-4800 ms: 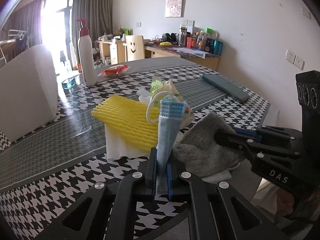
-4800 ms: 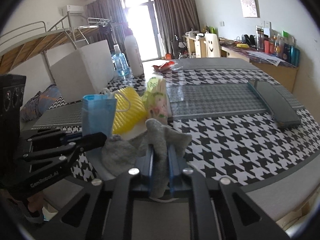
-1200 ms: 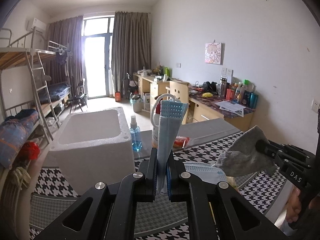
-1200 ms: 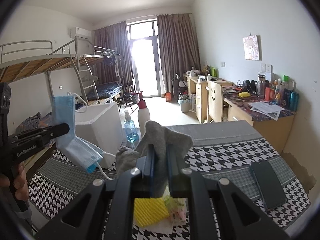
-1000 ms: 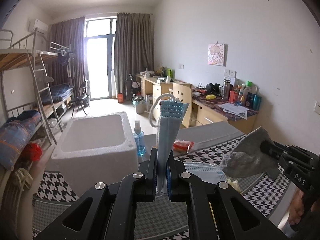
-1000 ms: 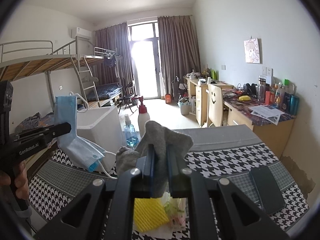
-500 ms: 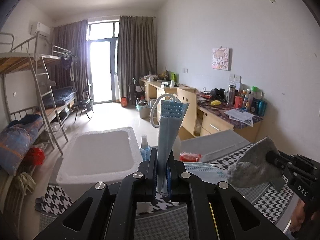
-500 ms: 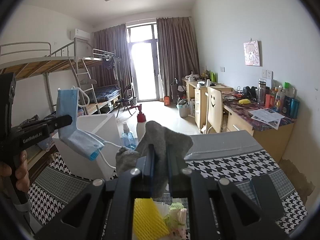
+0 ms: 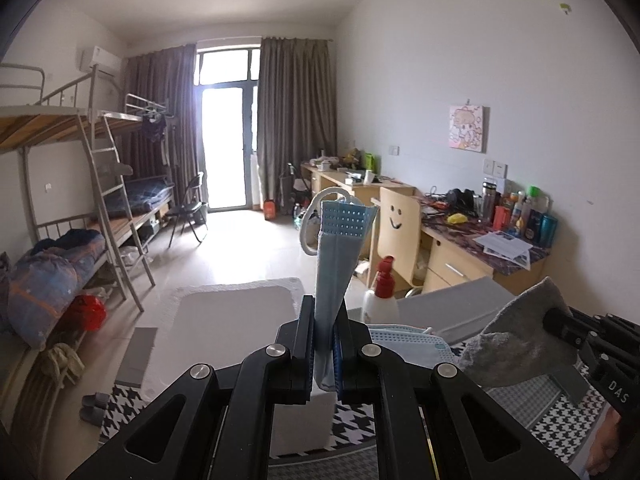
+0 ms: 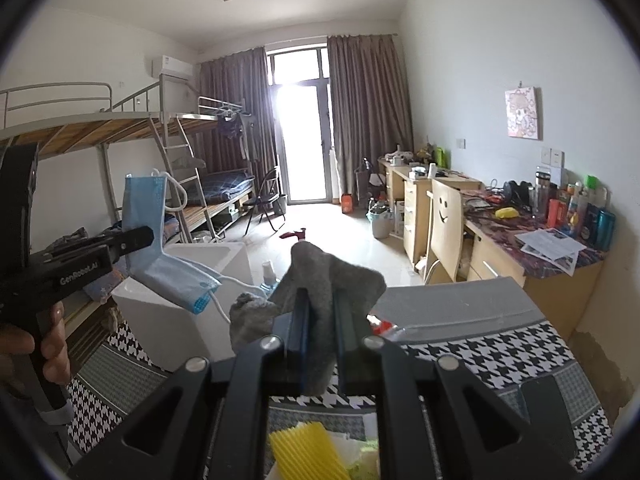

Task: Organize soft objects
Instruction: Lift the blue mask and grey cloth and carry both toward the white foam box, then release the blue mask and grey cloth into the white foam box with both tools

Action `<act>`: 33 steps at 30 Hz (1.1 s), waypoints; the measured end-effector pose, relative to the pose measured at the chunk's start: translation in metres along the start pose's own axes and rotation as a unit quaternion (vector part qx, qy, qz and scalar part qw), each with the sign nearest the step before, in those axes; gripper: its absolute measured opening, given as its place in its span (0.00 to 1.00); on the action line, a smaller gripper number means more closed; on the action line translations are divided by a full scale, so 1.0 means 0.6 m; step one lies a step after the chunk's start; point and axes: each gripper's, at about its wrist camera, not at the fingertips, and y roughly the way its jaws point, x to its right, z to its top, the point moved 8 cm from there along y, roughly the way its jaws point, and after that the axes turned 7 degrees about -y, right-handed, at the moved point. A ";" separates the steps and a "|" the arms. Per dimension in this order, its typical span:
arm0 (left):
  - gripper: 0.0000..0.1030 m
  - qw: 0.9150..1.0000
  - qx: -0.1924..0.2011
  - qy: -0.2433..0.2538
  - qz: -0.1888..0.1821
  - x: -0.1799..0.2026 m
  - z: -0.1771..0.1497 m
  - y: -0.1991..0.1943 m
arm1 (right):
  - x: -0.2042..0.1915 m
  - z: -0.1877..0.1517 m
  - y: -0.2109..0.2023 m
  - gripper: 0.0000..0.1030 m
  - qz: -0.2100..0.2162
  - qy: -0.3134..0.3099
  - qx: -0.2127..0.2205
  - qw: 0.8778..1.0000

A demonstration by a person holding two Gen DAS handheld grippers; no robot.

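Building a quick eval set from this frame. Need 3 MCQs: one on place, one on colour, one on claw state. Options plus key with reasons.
1. Where is the white foam box relative to the left claw?
A. ahead of and below it
B. on the desk by the wall
C. on the upper bunk

2. What colour is the ribbed foam sleeve lying on the table?
A. red
B. yellow
C. green

3. What is the state of the right claw?
A. open, holding nothing
B. shut on a blue mask
C. shut on a grey cloth

Key:
1 A: the white foam box sits just beyond and beneath the left claw, which grips the blue face mask.
2 B: the ribbed foam sleeve at the bottom of the right wrist view is yellow.
3 C: the right claw has the grey cloth pinched between its fingers.
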 end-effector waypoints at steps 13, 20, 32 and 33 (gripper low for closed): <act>0.08 0.999 -0.009 -0.014 0.039 -0.048 0.012 0.030 | -0.011 0.034 0.044 0.14 0.014 -0.006 -0.004 1.000; 0.08 0.997 -0.010 -0.025 0.067 -0.079 0.021 0.035 | -0.047 0.057 0.059 0.14 0.037 -0.024 -0.003 0.999; 0.08 0.992 -0.031 -0.045 0.111 -0.125 0.017 0.068 | -0.087 0.079 0.089 0.14 0.073 -0.044 -0.006 0.996; 0.08 0.992 -0.036 -0.046 0.111 -0.127 0.016 0.072 | -0.090 0.081 0.092 0.14 0.076 -0.044 -0.007 0.996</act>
